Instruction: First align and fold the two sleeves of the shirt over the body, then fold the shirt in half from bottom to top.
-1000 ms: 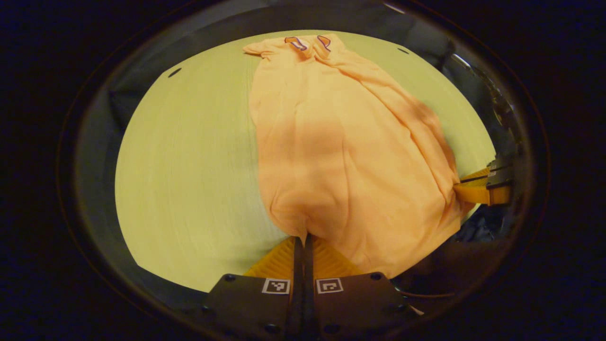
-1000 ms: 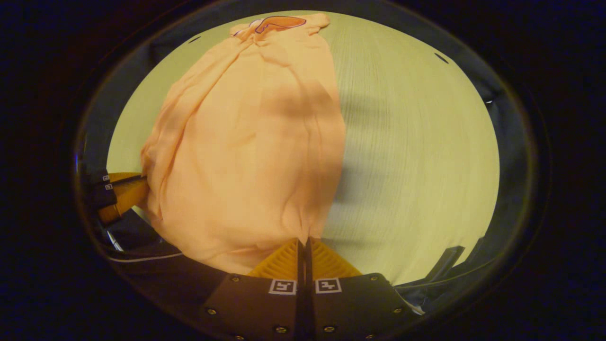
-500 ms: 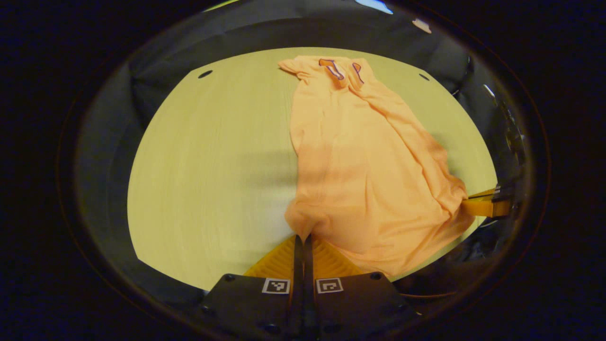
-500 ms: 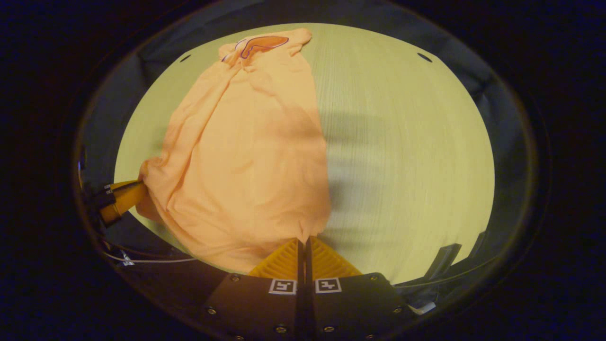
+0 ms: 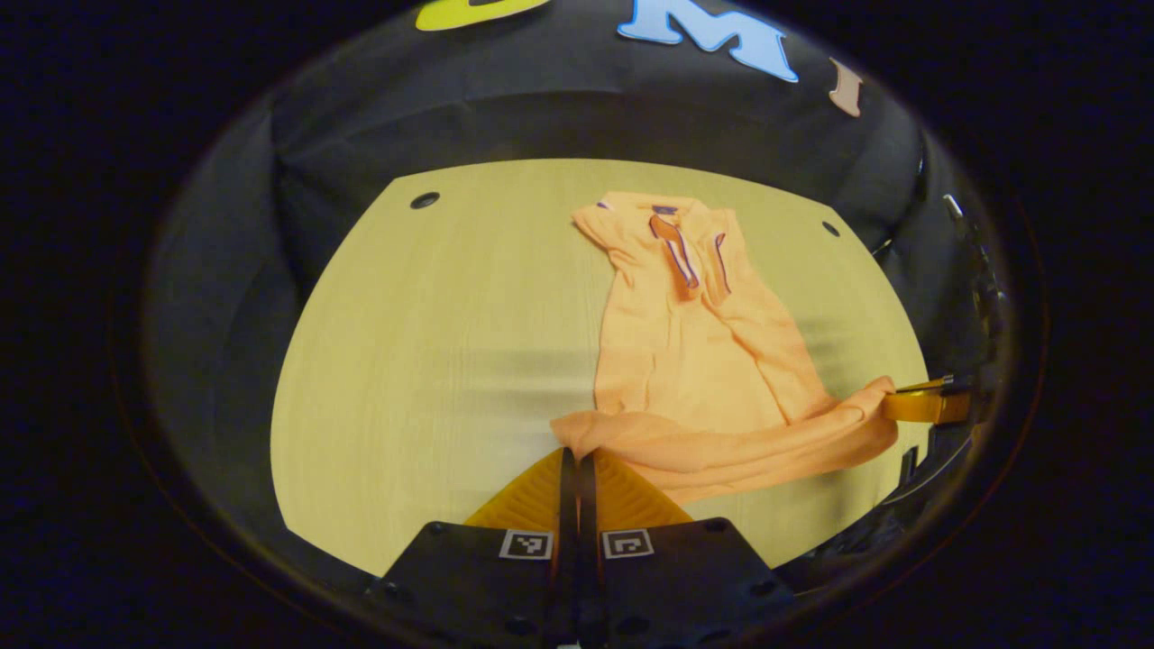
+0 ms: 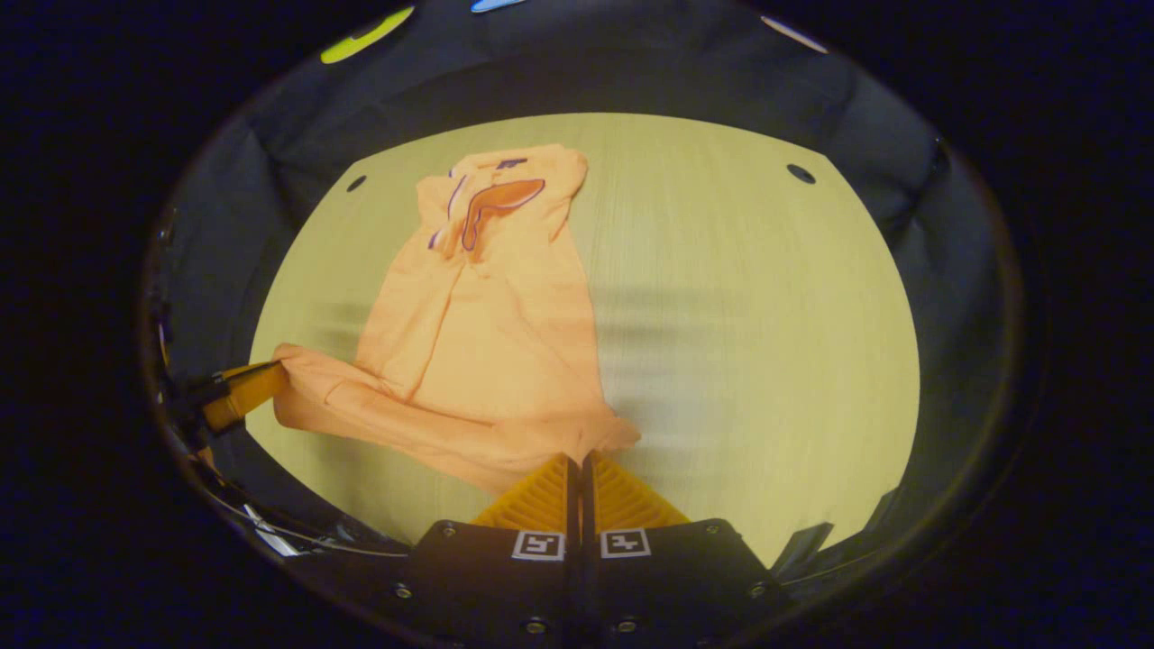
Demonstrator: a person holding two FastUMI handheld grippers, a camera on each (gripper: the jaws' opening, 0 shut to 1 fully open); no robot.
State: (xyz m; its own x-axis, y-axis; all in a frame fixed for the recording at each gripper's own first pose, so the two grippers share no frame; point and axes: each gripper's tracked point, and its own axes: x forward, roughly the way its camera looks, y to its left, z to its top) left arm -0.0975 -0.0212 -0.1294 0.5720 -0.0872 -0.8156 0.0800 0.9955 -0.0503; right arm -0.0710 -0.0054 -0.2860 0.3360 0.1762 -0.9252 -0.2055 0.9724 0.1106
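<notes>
both grippers, left gripper [image 5: 577, 455] & right gripper [image 6: 581, 460], pinched tight on hem corners of the shirt [image 5: 694, 361] lying on the table [image 5: 433, 342], collar [image 5: 685, 243] at 12; carry both corners level twd 12, w/ even tension, land hem square on collar.

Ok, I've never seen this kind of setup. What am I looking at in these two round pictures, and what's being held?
There is no robot arm here. A person holds a two-finger gripper in each hand, and a fisheye camera rides on each one, looking forward along its fingers.

In the left gripper view, the left gripper sits at the bottom, shut on a corner of the shirt's bottom hem. The right gripper appears farther off at the right edge.

In the right gripper view, the right gripper pinches the other hem corner.

The shirt lies on a wooden table, collar at the far end, the hem raised between the two grippers.
</notes>
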